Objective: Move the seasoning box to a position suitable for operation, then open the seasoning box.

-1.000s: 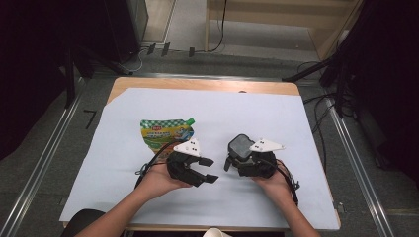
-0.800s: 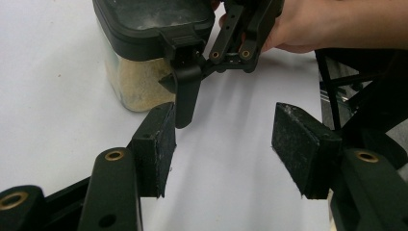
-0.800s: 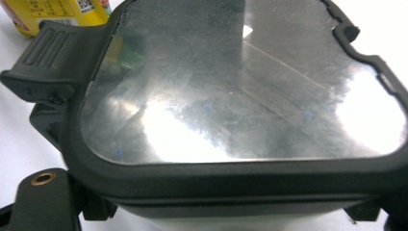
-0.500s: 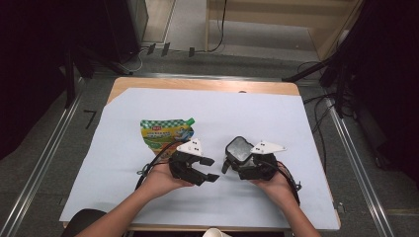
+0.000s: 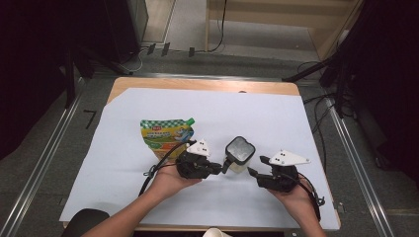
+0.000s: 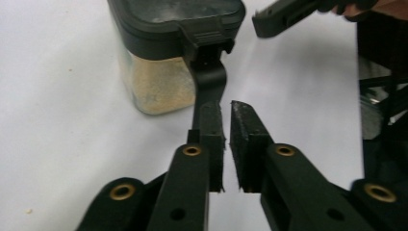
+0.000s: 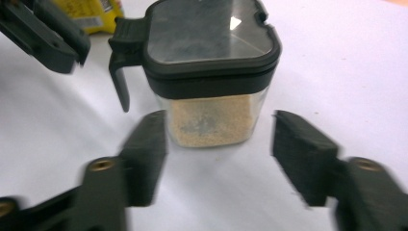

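A clear jar (image 5: 239, 154) with a black lid stands upright on the white sheet (image 5: 276, 118) covering the tabletop, near the front edge and between the two grippers. It is partly filled with tan granules. A black handle (image 6: 208, 77) hangs down from the lid rim.

Left gripper (image 5: 217, 169) lies at the jar's 9 o'clock in the high view. In the left gripper view its fingers (image 6: 211, 139) are nearly closed, a narrow gap between the pads, with the handle's lower end just at the tip of the left-hand pad. Contact cannot be confirmed; nothing sits between the pads.

Right gripper (image 5: 253, 174) lies at the jar's 4 o'clock in the high view. In the right gripper view its fingers (image 7: 146, 144) are spread wide, just short of the jar, apart from it.

A green and yellow pouch (image 5: 165, 136) lies flat at the jar's 10 o'clock, near the left gripper.
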Motion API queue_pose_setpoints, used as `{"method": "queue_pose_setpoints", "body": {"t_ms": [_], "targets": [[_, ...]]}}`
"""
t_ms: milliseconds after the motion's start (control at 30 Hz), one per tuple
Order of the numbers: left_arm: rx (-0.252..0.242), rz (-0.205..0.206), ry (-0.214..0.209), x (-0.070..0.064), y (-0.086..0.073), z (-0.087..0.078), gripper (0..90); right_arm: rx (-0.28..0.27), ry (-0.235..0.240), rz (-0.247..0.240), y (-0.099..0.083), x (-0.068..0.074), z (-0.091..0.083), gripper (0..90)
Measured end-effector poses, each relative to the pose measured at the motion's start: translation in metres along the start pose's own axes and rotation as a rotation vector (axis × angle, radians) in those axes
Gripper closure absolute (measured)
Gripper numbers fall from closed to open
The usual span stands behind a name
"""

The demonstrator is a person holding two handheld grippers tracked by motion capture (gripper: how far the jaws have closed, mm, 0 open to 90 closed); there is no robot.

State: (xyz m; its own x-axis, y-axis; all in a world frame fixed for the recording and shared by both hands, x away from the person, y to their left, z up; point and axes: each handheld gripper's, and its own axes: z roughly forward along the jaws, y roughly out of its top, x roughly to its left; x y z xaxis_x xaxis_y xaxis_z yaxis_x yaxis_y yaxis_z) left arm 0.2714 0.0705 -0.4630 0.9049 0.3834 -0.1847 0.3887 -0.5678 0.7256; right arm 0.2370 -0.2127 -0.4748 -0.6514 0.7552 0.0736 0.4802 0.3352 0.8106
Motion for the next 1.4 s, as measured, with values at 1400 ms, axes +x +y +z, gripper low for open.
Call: {"method": "queue_pose_setpoints", "body": {"t_ms": [1400], "targets": [[-0.042,0.002,-0.035,-0.006,0.013,0.042,90.0,-0.037,-0.003,0.201,0.006,-0.022,0.023,90.0]]}}
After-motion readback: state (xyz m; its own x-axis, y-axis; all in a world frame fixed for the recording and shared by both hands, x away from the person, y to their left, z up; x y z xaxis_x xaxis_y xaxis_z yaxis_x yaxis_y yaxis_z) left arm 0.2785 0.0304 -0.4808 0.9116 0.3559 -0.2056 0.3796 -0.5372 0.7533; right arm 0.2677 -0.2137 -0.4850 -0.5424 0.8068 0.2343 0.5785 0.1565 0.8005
